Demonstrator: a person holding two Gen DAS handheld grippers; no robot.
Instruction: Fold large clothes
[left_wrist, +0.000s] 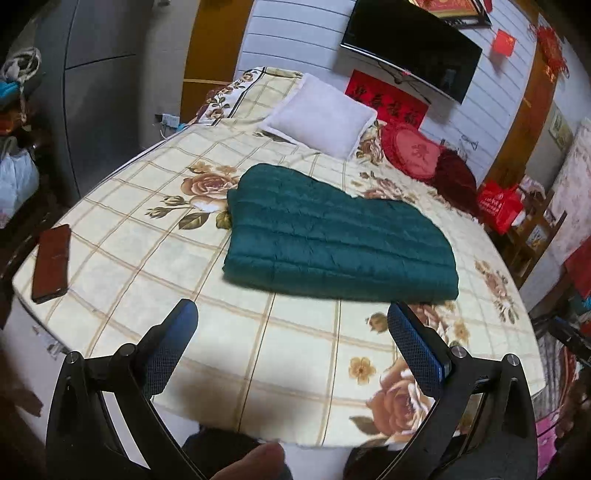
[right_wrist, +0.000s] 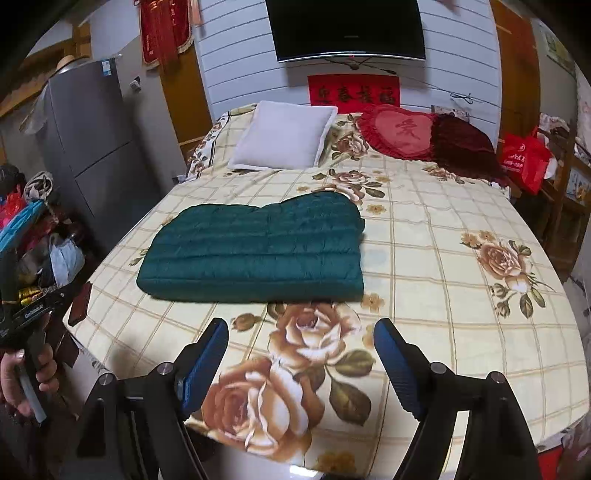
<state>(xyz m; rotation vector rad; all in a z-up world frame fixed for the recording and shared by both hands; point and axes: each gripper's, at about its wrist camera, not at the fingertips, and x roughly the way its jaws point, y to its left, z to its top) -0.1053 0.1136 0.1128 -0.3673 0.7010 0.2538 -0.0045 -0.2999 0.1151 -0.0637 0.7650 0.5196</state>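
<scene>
Bed (right_wrist: 443, 258) in rose-print checked cover, white panelled wall (right_wrist: 236, 74) — dark television (right_wrist: 347, 29), grey fridge (right_wrist: 92, 122) at left

Even indoor light, strong fisheye bend

The bedspread (left_wrist: 155, 236) is brightly and evenly lit; soft shadows fall near the bed's near edge. Corners go dark and curved, the television (right_wrist: 347, 29) shows faint glare, edges slightly blurred.

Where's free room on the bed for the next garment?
Free: the near strip of bedspread in front of the folded green jacket, and the whole side right of it. Crowded: the head end, with white pillow and red cushions; phone at left edge.
</scene>
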